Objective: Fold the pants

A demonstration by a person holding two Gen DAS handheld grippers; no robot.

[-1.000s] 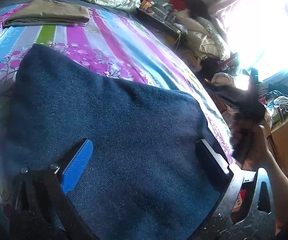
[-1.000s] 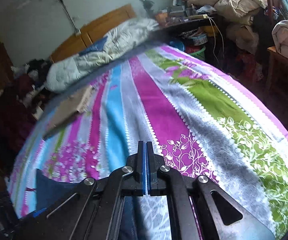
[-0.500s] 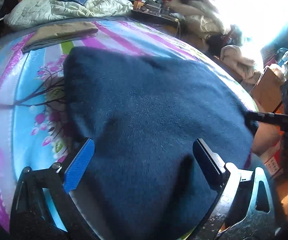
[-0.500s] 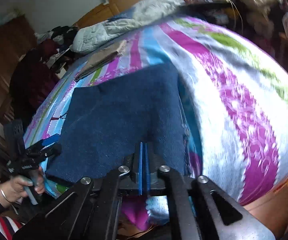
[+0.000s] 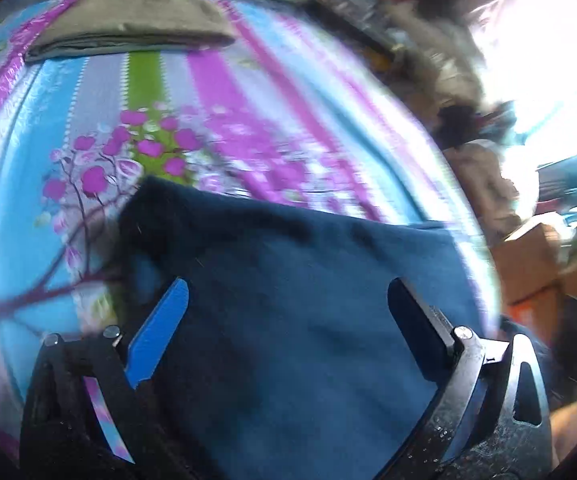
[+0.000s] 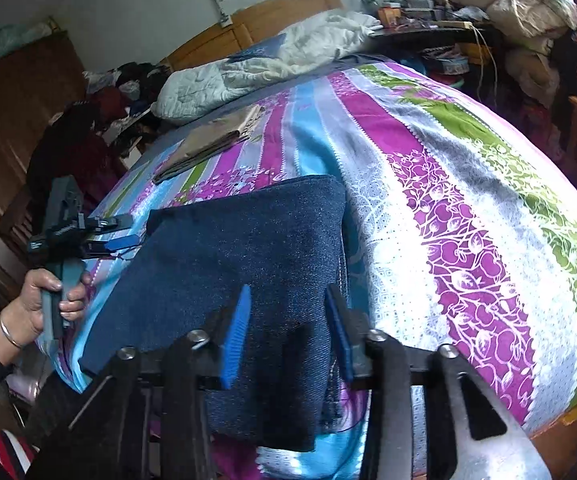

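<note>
The dark blue pants [image 6: 240,248] lie folded in a flat rectangle on the striped floral bedsheet [image 6: 468,200], near the bed's front edge. My right gripper [image 6: 288,320] is open and hovers over the pants' near edge, one blue finger on either side of the cloth. In the same view a hand holds my left gripper [image 6: 126,232] at the pants' far-left corner, fingers apart. The left wrist view is blurred: the left gripper [image 5: 288,312] stands wide open above the pants [image 5: 296,280], holding nothing.
A folded khaki garment [image 6: 208,140] [image 5: 128,36] lies farther up the bed, below a rumpled white quilt [image 6: 268,68]. A cluttered desk [image 6: 428,28] and piled bedding stand to the right, a wooden wardrobe [image 6: 12,112] to the left. Cardboard boxes [image 5: 528,264] sit beside the bed.
My right gripper has opened, having been shut before. The pants now lie flat and folded. The left gripper has swung over to the pants' left corner and stays open.
</note>
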